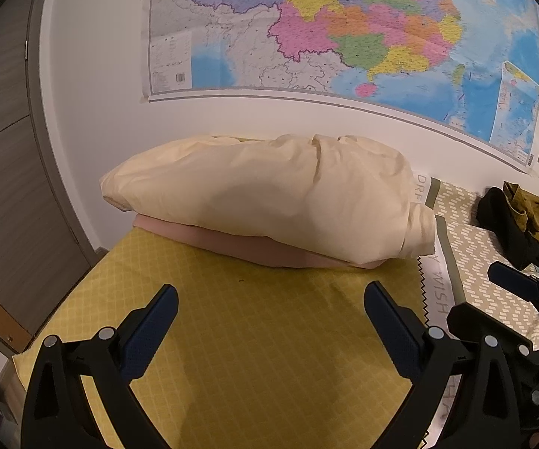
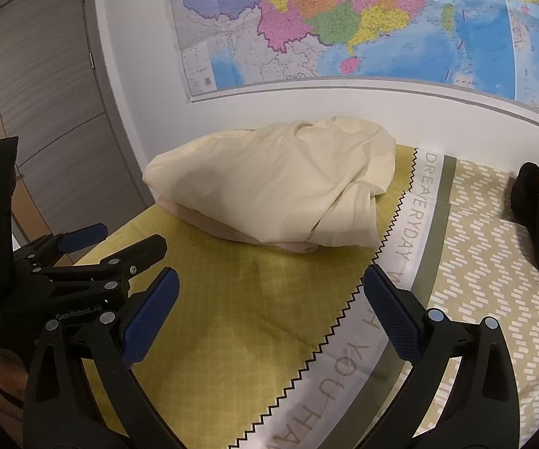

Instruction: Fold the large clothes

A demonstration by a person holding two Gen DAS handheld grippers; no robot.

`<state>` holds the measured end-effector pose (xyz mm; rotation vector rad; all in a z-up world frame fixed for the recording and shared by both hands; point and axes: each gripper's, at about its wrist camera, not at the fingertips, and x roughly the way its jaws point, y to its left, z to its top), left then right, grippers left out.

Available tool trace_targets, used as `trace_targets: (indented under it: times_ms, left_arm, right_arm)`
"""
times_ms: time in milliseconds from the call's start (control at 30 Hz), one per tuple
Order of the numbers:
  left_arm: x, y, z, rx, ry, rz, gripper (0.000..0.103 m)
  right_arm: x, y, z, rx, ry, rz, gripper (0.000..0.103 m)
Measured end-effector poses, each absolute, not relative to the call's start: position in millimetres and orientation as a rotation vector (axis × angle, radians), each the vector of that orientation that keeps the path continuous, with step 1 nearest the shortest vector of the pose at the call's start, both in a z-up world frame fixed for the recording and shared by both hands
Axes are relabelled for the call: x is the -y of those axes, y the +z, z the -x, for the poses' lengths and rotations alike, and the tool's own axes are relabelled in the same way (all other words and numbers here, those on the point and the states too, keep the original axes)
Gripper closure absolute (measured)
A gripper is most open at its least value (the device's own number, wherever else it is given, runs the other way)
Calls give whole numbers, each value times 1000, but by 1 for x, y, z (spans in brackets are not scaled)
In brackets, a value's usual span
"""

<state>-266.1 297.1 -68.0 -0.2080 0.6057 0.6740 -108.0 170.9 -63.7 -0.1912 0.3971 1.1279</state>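
Both grippers, left gripper [image 1: 271,305] and right gripper [image 2: 271,288], hang spread and empty; you should reach the unfolded dark clothes [image 2: 538,224] next, clear of the folded cream garment [image 2: 269,191].

matt cream cloth [image 1: 269,194], glossy paper map [image 1: 344,26]

Cream folded garment [image 2: 273,191] atop a pink one [image 2: 209,226] on the yellow cloth [image 2: 232,299], right gripper [image 2: 269,288] wide apart, empty.

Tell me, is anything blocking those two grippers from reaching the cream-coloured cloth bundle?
Nothing visible. Only bare yellow bedspread lies between the open left gripper, the open right gripper and the cream bundle, which sits on a pink folded cloth.
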Motion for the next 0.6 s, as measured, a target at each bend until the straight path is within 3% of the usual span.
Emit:
trace_targets:
  times_ms: [600]
  left_arm:
    - [-293, -68, 268, -601, 677, 207, 7]
  right_arm:
    - [-170, -65, 109, -402, 1127, 189, 6]
